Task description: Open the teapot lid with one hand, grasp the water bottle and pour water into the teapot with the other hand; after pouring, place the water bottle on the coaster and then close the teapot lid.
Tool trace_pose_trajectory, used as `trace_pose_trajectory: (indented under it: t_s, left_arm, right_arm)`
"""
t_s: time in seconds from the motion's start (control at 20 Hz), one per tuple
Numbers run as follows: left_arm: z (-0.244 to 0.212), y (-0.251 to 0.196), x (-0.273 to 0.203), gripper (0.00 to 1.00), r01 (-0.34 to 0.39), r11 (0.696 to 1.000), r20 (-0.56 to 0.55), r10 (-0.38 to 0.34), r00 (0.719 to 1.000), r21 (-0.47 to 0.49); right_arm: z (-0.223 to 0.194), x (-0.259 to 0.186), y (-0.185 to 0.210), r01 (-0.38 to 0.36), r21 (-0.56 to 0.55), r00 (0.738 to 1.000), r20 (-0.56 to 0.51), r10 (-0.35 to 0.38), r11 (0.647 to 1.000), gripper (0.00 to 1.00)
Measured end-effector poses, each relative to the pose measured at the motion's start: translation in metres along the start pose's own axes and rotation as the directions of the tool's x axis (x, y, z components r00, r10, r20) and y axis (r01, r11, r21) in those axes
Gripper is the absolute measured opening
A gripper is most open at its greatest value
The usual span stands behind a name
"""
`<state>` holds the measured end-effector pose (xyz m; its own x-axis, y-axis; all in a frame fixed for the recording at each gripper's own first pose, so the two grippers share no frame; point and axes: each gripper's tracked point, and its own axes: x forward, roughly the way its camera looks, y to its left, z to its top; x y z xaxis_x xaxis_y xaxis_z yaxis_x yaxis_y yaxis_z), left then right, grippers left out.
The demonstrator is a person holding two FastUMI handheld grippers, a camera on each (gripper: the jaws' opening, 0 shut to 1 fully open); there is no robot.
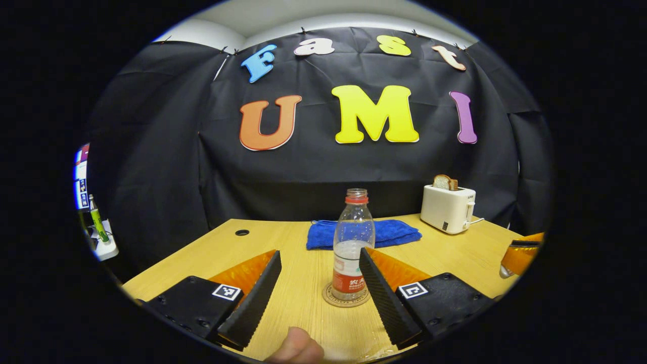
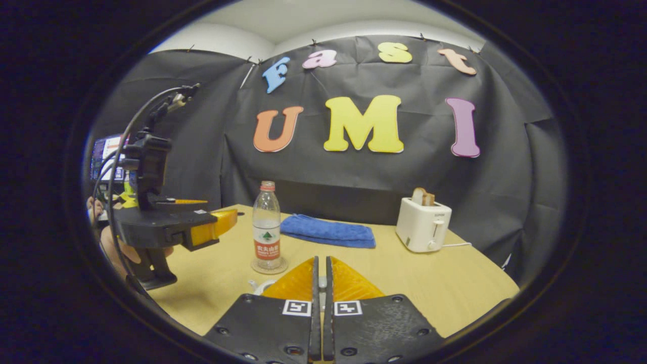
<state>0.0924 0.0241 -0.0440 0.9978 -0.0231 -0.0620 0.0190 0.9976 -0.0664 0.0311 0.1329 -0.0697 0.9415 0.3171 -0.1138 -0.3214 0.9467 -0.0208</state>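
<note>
Water bottle (image 1: 353, 245) on coaster (image 1: 346, 300), ahead of left claw (image 1: 320, 288)

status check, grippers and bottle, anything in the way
Left gripper open, off the water bottle, which stands uncapped on the coaster. Right gripper fingers nearly together, grasp hidden. Nothing blocking the bottle.

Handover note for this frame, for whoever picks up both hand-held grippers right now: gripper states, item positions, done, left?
Left hand-held gripper: open, fingers either side of the uncapped clear plastic water bottle, not pressing it.
Right hand-held gripper: shut, low over a white piece, probably the teapot; any grip on its lid is hidden.
Bottle stands upright, part full, on the round coaster on the wooden table.
Done: unclear, pouring cannot be judged.
Left: check the teapot, pour if needed, close the lid.
</note>
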Motion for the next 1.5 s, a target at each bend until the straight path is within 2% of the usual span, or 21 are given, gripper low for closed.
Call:
trace_pose_trajectory:
  t_s: [0.2, 0.3, 0.45, 0.55, 0.7, 0.85, 1.1, 1.5]
  left_arm:
    - [0.001, 0.019, -0.035, 0.97, -0.016, 0.998, 0.014, 0.017, 1.0, -0.06]
    - [0.003, 0.025, -0.049, 0.97, -0.013, 0.998, 0.022, 0.014, 1.0, -0.054]
    - [0.013, 0.028, -0.066, 0.97, -0.005, 0.999, 0.04, 0.007, 0.999, -0.046]
    - [0.016, 0.03, -0.075, 0.97, 0.001, 0.999, 0.04, 0.001, 0.999, -0.051]
    - [0.014, 0.021, -0.086, 0.97, 0.044, 0.997, 0.019, -0.043, 0.999, -0.06]
    - [0.018, 0.03, -0.086, 0.97, 0.022, 0.999, 0.026, -0.021, 0.999, -0.049]
    - [0.016, 0.025, -0.088, 0.97, 0.045, 0.998, 0.016, -0.045, 0.999, -0.032]
    - [0.01, 0.021, -0.085, 0.97, 0.069, 0.997, -0.009, -0.07, 0.998, -0.028]
  right_arm:
    - [0.004, 0.013, 0.021, -0.083, 0.077, 0.996, 0.04, 0.08, 0.994, 0.02]
    - [0.003, 0.021, 0.024, -0.096, 0.087, 0.995, 0.046, 0.092, 0.992, 0.04]
    - [-0.011, 0.037, 0.036, -0.119, 0.102, 0.993, 0.02, 0.118, 0.988, 0.02]
    - [-0.021, 0.044, 0.044, -0.127, 0.105, 0.992, -0.002, 0.128, 0.986, 0.02]
    - [-0.038, 0.054, 0.051, -0.125, 0.066, 0.991, -0.035, 0.128, 0.99, 0.02]
    - [-0.051, 0.062, 0.055, -0.128, 0.071, 0.99, -0.052, 0.132, 0.989, 0.04]
    - [-0.069, 0.075, 0.059, -0.139, 0.079, 0.986, -0.079, 0.145, 0.987, 0.02]
    - [-0.08, 0.079, 0.061, -0.137, 0.094, 0.984, -0.105, 0.147, 0.986, 0.07]
